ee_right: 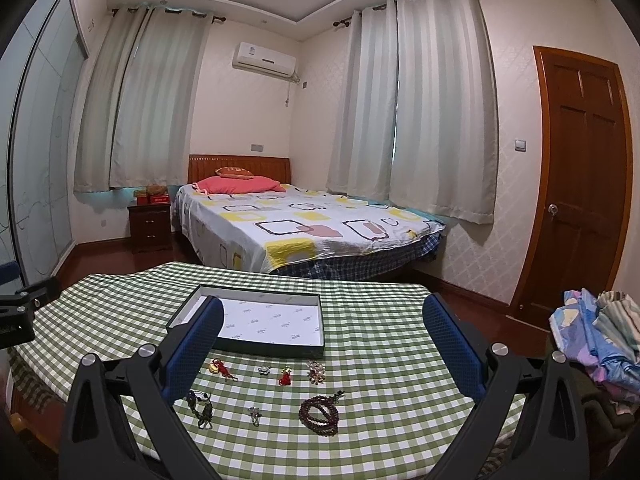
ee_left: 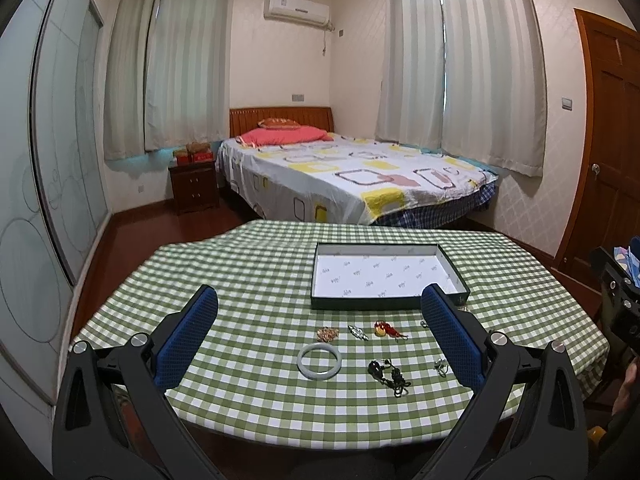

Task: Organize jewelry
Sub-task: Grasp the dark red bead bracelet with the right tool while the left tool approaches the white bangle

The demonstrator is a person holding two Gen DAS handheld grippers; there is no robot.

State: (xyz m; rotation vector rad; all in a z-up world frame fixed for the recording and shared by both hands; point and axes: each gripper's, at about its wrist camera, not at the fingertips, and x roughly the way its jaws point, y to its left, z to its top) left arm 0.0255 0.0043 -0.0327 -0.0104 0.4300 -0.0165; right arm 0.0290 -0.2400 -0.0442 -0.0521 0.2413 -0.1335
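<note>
A bench draped in green-and-white checked cloth [ee_left: 248, 280] is carrying the jewelry, and both pairs of tongs are hovering above its near edge, spread wide and pinching nothing. The left tongs [ee_left: 320, 336] are framing a pale jade-coloured bangle [ee_left: 319, 361] lying flat near the front, with a dark beaded cord pendant [ee_left: 390, 376] to its right and a small silver trinket [ee_left: 441, 366] further right. Beyond these, a row is sitting just in front of a shallow dark-green rectangular box with a white printed lining [ee_left: 384, 276]: a gold-brown brooch [ee_left: 327, 334], a silver clip [ee_left: 357, 332] and a red-and-gold knotted charm [ee_left: 384, 329].

The right tongs [ee_right: 322, 354] are hanging over the right part of the spread. Between their blue-padded fingers [ee_right: 452, 344] a coiled string of dark brown wooden beads [ee_right: 320, 414] is resting near the front, with a small red ornament [ee_right: 285, 376] and a cluster of pale beads [ee_right: 316, 372] farther back, close to the box's near wall. The box is lying open with no jewelry showing inside.
</note>
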